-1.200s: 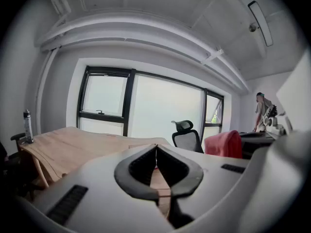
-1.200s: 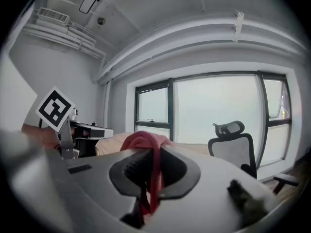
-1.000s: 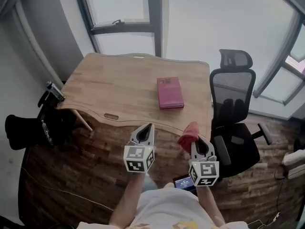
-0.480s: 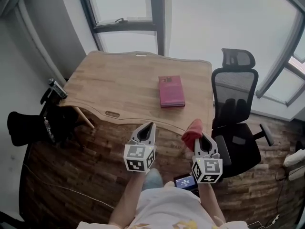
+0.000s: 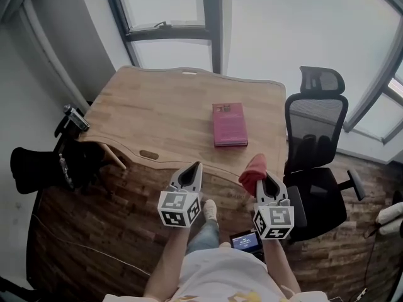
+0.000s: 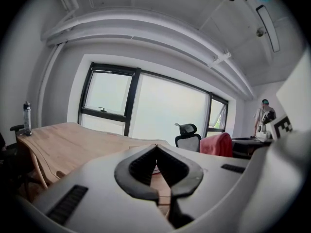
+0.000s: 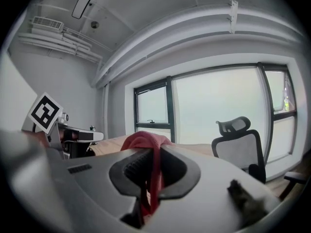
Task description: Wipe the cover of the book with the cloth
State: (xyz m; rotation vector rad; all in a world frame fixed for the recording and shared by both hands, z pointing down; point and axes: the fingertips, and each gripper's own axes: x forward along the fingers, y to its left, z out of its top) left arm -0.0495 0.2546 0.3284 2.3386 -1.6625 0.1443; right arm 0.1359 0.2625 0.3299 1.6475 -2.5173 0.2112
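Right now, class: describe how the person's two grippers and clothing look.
The left gripper and right gripper match: pale grey bodies, dark ribbed jaws tapering to a point, each with a cube of black-and-white square markers. The person wears a white T-shirt and blue jeans.

change | I see the person step closer to the table (image 5: pixel 151 115) | a shoe (image 5: pixel 210 210) now shows between left gripper (image 5: pixel 196 166) and right gripper (image 5: pixel 264 180) | chair (image 5: pixel 315 140) has slid rightward in head view
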